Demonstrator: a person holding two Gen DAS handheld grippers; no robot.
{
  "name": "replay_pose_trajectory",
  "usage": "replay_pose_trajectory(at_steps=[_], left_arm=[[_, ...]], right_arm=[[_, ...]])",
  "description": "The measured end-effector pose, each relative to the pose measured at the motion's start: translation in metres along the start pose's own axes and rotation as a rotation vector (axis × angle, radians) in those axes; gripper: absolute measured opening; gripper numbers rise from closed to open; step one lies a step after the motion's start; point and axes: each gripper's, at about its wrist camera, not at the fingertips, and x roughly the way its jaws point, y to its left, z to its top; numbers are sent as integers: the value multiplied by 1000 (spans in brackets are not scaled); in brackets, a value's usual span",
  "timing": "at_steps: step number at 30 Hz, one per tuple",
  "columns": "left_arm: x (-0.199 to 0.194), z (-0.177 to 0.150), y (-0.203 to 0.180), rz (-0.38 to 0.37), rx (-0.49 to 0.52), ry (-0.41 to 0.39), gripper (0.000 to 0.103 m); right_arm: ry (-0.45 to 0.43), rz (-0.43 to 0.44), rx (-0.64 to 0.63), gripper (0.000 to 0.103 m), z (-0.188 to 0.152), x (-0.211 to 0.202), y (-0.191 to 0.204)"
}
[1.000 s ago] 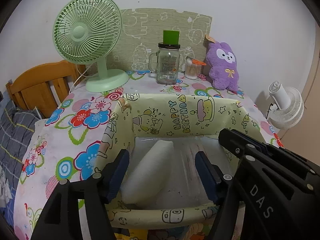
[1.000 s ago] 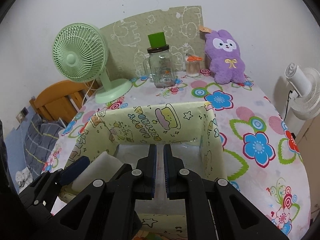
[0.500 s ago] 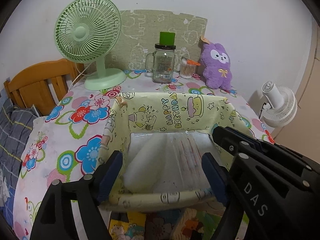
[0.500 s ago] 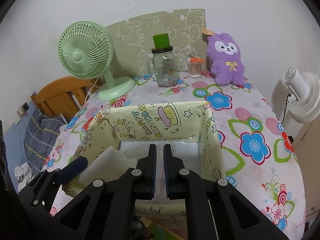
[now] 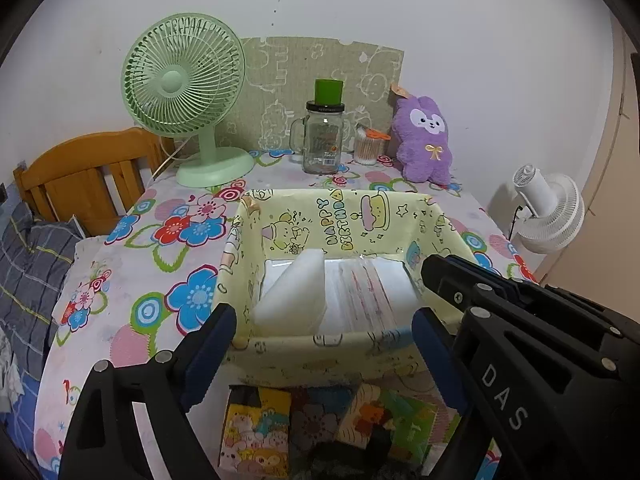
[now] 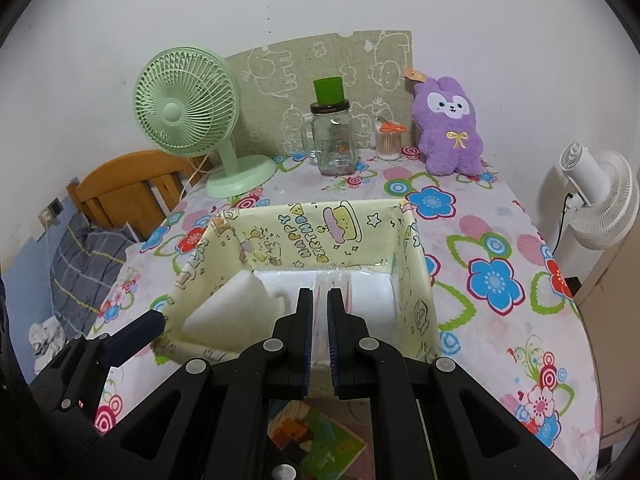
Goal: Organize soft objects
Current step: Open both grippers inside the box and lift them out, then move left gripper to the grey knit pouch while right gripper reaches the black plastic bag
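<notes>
A yellow birthday-print storage box [image 5: 344, 220] sits near the front edge of a desk [image 6: 500, 280] covered in a floral cloth. Inside it, a white foam block [image 5: 292, 296] leans against the box's left wall, beside a clear-wrapped white pack [image 5: 360, 296] lying flat on the bottom. The left tongs [image 5: 324, 344] have pulled back toward the front of the desk since a second ago, when their blue pads straddled the foam block; now their jaws are opening wide with nothing between them, and the block stays in the box on its own. The right tongs [image 6: 318, 320] are narrow, pressed nearly together and holding nothing, and have likewise drawn back from the box. This reads as a placement just finished: the block has been released. More colourful packs [image 5: 256, 432] lie at the front edge, likely next. Along the far edge stand a green fan [image 5: 188, 92], a glass jar [image 5: 322, 140] and a purple plush rabbit [image 5: 424, 140].
</notes>
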Motion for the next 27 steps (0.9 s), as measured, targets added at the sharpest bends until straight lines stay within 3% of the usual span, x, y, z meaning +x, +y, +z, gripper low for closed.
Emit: replay_pose_trajectory(at_steps=[27], left_arm=[[-59, -35, -8, -14, 13, -60, 92]], right_arm=[[-38, -72, -20, 13, -36, -65, 13]])
